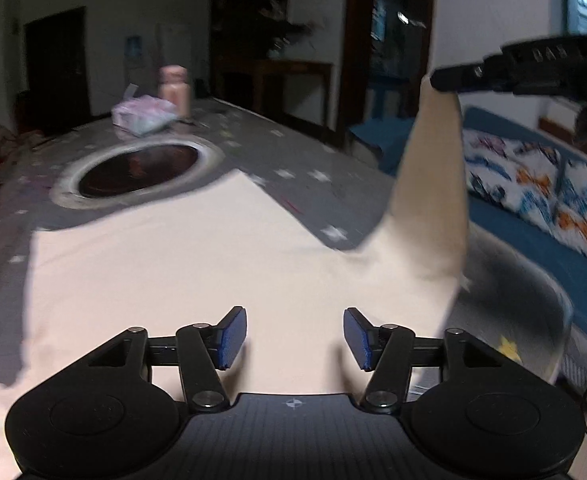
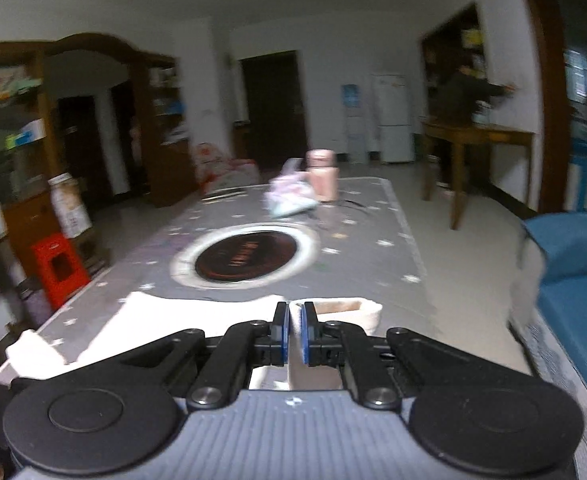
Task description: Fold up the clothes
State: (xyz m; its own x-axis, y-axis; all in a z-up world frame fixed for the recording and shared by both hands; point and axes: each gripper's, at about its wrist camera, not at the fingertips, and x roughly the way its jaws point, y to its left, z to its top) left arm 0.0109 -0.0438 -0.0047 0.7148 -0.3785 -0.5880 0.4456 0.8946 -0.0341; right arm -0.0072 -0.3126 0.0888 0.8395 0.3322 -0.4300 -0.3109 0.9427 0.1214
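Observation:
A cream garment [image 1: 173, 260] lies spread flat on the grey star-patterned tablecloth [image 1: 313, 184]. My left gripper [image 1: 295, 336] hovers low over its near part, open, with nothing between its blue pads [image 1: 233, 336]. At the right, the garment's sleeve [image 1: 433, 184] is pulled up off the table, and my right gripper [image 1: 439, 80] holds its top end. In the right wrist view, my right gripper [image 2: 295, 336] is shut on the cream sleeve [image 2: 333, 314], whose cuff shows just past the pads. The rest of the garment [image 2: 197, 312] lies below it.
A dark round inset [image 1: 137, 168] sits mid-table. Beyond it stand a pink bottle [image 1: 175, 88] and a crumpled plastic bag [image 1: 143, 114]. A blue sofa with a patterned cushion [image 1: 533, 184] borders the table's right side. A red stool [image 2: 59, 268] stands on the floor at left.

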